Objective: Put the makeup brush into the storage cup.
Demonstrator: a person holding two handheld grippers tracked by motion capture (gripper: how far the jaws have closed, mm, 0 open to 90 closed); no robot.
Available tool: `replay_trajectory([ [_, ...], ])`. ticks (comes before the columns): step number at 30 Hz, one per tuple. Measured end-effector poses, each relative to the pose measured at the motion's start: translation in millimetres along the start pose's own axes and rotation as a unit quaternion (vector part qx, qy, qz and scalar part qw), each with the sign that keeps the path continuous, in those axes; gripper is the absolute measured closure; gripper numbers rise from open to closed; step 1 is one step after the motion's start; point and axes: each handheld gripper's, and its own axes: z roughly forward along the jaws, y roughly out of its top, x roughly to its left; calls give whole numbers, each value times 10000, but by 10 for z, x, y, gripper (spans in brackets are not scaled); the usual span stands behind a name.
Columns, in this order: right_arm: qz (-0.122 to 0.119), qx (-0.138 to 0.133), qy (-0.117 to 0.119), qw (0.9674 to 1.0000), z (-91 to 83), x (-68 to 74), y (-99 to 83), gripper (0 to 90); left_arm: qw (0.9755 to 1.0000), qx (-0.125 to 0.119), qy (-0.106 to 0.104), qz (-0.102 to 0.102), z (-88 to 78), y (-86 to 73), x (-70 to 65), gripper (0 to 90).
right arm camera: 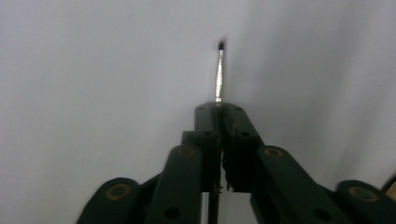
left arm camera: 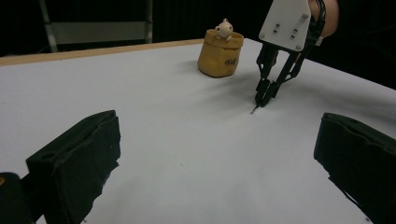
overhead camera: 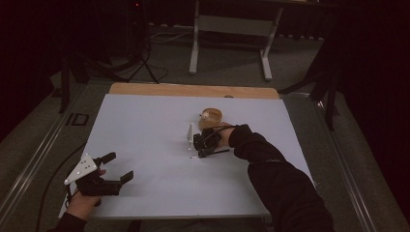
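Brush [right arm camera: 218, 74] | clamped in right hand-held gripper [right arm camera: 218, 108] | long axis continues jaws, tip toward table [overhead camera: 145, 145] | left hand-held gripper [overhead camera: 118, 168] open

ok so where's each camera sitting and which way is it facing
High view: above the person's side, looking forward and down on the table; both forearms enter from below.
Left gripper view: rides the left gripper, looking across at the yellow pot.
Right gripper view: rides the right gripper, looking down at a thin brush.
Shared: the first two show the pot.
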Motion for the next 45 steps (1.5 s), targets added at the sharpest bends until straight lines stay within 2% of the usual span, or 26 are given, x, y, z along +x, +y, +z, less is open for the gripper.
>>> replay_trajectory([
  [5, 141, 31, -39, 9999, -27, -7, -4, 854, 10000, -12, 10, -15, -1, 0, 2, 5],
  [7, 438, -53, -44, 9990, -61, -22, -23, 854, 10000, -9, 9, -14, -1, 0, 2, 5],
  [9, 567, -135, -172, 9982, -110, -27, -44, 854, 10000, -1, 4, 3, -1, 1, 1, 5],
  [10, 679, -185, -161, 9974, -135, -32, -54, 854, 10000, -4, 3, 2, 0, 1, 0, 5],
  [12, 708, -300, -288, 9966, -187, -29, -68, 854, 10000, -10, -7, 0, 1, 1, -3, 5],
  [13, 747, -351, -203, 9964, -205, -27, -76, 854, 10000, -13, -10, 2, 1, 2, -5, 5],
  [15, 1297, -337, -105, 9909, -227, -65, -94, 855, 10000, -11, -14, 4, 2, 2, -6, 5],
  [16, 1355, -390, -47, 9900, -240, -64, -106, 855, 10000, -9, -12, 4, 2, 3, -6, 5],
  [17, 1325, -386, -109, 9904, -251, -59, -115, 855, 10000, -8, -9, 10, 1, 3, -7, 5],
  [19, 1575, -396, -95, 9867, -277, -64, -140, 855, 10000, -14, -7, -3, 1, 2, -5, 5],
  [22, 1804, -465, -140, 9824, -329, -43, -181, 855, 10000, -4, -5, -2, 3, 1, -4, 5],
  [25, 1869, -579, -200, 9805, -381, -8, -225, 855, 10000, -5, -8, 1, 6, 2, -8, 5],
  [30, 2083, -825, -338, 9740, -478, 56, -292, 855, 10000, -19, -3, 16, 3, 9, -14, 5],
  [32, 2100, -880, -408, 9729, -504, 72, -307, 855, 10000, -21, 1, 9, 4, 7, -15, 5],
  [33, 2165, -1008, -453, 9700, -555, 95, -344, 855, 10000, -9, -1, -5, 7, 5, -13, 5],
  [38, 2413, -1216, -680, 9604, -660, 140, -475, 855, 10000, -11, -7, -48, 21, -4, -4, 5],
  [39, 2451, -1257, -689, 9588, -674, 146, -507, 855, 10000, 1, -10, -49, 22, -6, -3, 5],
  [43, 2587, -1516, -945, 9493, -694, 186, -635, 855, 10000, 12, -22, -70, 29, -14, 1, 5],
  [45, 2659, -1645, -966, 9449, -699, 208, -689, 855, 10000, 2, -35, -93, 33, -17, 3, 6],
])
